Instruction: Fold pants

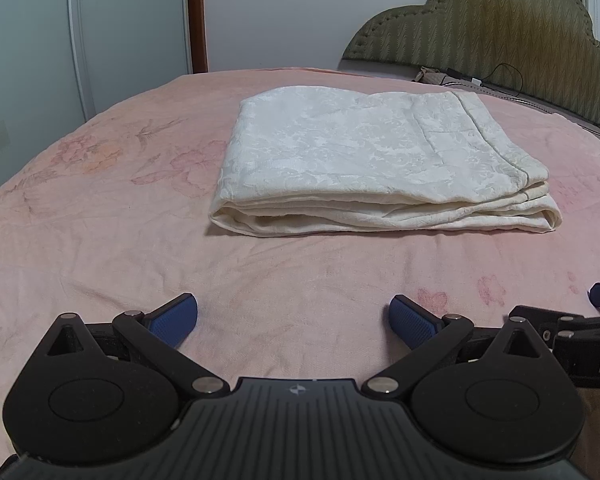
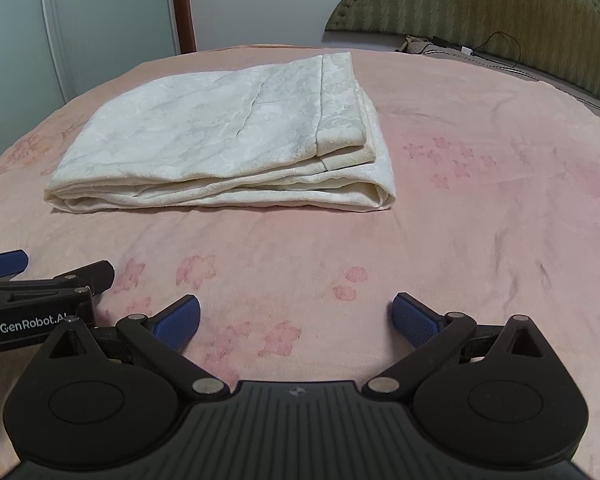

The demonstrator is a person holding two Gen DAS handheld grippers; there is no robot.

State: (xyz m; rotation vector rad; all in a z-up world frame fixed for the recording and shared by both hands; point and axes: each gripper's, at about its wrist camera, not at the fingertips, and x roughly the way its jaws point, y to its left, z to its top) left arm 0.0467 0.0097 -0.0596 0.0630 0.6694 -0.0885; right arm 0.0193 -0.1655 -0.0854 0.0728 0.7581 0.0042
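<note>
1 pair of cream pants (image 1: pixel 372 160) lies folded into a flat, layered rectangle on the pink floral bedspread (image 1: pixel 100 240), well ahead of both sets of jaws and touching neither. Both the left gripper (image 1: pixel 293 322) and the right gripper (image 2: pixel 296 320) hover side by side over bare bedspread, blue pads spread wide, gripping nothing. Beyond the pants stands an olive padded headboard (image 1: pixel 500 28).

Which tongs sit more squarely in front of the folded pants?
The left tongs: the pants lie nearly straight ahead; from the right tongs they're off left.
</note>
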